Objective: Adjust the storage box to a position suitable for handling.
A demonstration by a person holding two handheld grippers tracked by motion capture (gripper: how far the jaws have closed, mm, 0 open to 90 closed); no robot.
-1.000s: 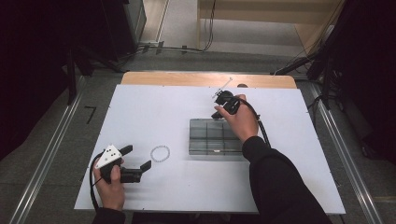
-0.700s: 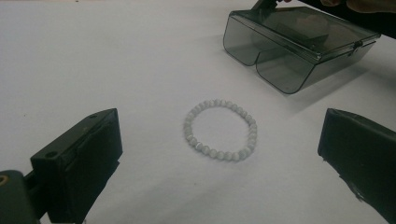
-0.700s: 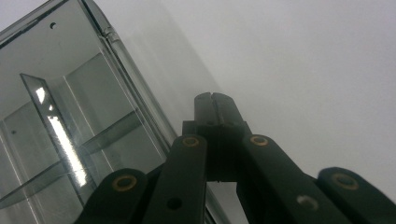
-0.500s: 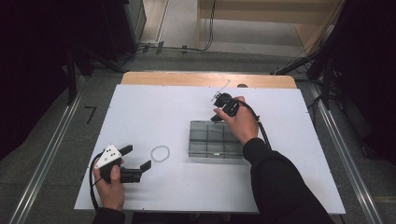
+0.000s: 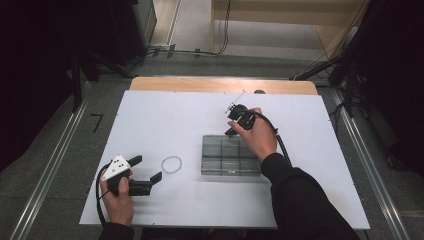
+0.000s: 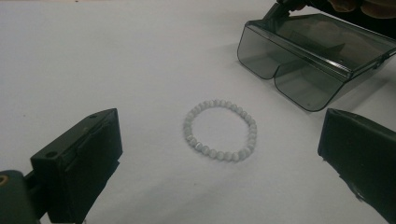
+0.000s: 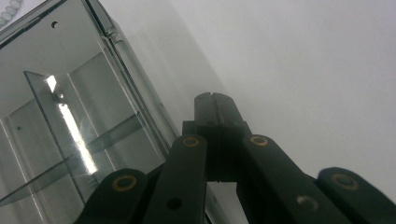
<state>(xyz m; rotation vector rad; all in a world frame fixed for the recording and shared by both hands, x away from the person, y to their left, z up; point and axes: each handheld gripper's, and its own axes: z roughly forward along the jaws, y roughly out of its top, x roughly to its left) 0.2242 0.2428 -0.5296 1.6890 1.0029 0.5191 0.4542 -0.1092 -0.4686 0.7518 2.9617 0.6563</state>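
A round bracelet [image 6: 221, 130] of pale glossy beads lies between the left hand-held gripper's [image 6: 224, 158] wide-apart black jaws. The right hand-held gripper [image 7: 215, 103], jaws pressed together, sits beside the smoky clear plastic box [image 7: 70, 116]

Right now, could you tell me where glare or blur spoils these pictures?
Right gripper view: a bright glare streak on the clear box, and the gripper's near links are soft. Left gripper view: the bracelet is sharp. High view: table evenly lit, surroundings dark.
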